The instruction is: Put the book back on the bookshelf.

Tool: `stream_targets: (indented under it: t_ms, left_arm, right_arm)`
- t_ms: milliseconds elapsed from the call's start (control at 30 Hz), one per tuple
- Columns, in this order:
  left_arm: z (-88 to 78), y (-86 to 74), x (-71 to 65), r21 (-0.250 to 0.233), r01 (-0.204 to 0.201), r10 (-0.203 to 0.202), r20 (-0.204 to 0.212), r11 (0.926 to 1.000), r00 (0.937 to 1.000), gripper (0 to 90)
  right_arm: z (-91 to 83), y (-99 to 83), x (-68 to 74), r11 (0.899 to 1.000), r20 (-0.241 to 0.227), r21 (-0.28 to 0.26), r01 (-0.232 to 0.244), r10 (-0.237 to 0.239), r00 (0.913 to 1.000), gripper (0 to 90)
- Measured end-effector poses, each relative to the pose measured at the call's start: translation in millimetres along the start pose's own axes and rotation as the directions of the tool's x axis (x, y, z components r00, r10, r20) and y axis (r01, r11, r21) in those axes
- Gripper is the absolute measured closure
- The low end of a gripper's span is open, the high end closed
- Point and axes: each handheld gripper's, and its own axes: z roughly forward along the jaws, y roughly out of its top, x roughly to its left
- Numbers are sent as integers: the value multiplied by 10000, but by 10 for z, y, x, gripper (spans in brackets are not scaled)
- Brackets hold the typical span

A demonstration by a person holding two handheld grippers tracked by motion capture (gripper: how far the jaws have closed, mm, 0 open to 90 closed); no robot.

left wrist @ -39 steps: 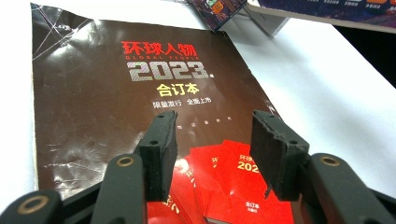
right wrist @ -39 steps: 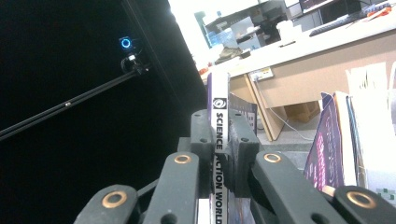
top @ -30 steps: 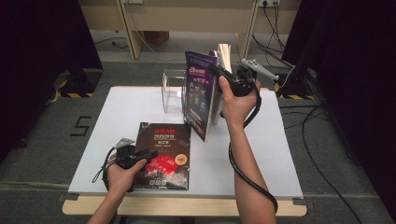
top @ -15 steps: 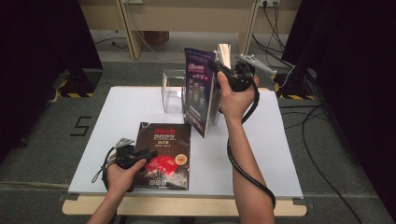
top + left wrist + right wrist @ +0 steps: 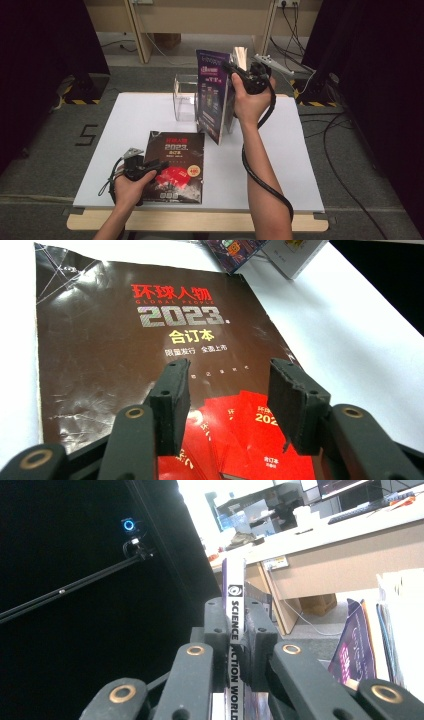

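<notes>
A dark magazine with "2023" and red books on its cover lies flat at the table's front left. My left gripper rests low over its lower half, open, with nothing between the jaws. My right gripper is shut on the white spine of a purple magazine. It holds that magazine upright, its lower corner at the table near the back centre.
A clear acrylic holder stands just left of the upright magazine. A thick white-edged book stands right behind it. White tabletop stretches to the right. The floor and dark curtains lie beyond the table edges.
The right hand has edged the upright magazine very slightly away from me. The left hand and the dark magazine have not moved.
</notes>
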Motion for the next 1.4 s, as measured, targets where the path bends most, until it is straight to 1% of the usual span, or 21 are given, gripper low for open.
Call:
stream_targets:
  t_ms: [300, 500, 900, 1133, 1267, 1300, 1333, 1400]
  left_arm:
    - [1, -4, 1, 35, -12, 12, 11, 10000, 10000, 504]
    - [3, -7, 4, 64, -22, 22, 21, 10000, 10000, 505]
    - [5, -12, 5, 72, -23, 23, 61, 10000, 10000, 505]
    - [10, -14, 7, 81, 0, -1, 80, 10000, 10000, 505]
    - [9, -14, 6, 77, 2, -2, 81, 10000, 10000, 505]
    - [7, -14, 7, 68, 6, -7, 76, 10000, 10000, 505]
    - [5, -14, 9, 63, 22, -23, 64, 10000, 10000, 505]
    - [3, -13, 18, 86, 19, -19, 44, 10000, 10000, 505]
  right_arm:
    - [44, 57, -3, 9997, 11, -249, -24, 24, 10000, 833]
    - [79, 82, -20, 9996, 118, -284, 8, -4, 9999, 832]
    - [175, 104, -34, 9990, 187, -440, 10, -2, 9998, 832]
    - [221, 123, -49, 9987, 295, -489, 144, -130, 9995, 833]
    - [249, 137, -55, 9981, 443, -578, 235, -210, 9988, 832]
    - [255, 137, -53, 9978, 533, -597, 301, -269, 9982, 833]
    - [261, 139, -57, 9971, 577, -609, 461, -426, 9974, 832]
    - [269, 140, -59, 9971, 570, -632, 429, -393, 9976, 832]
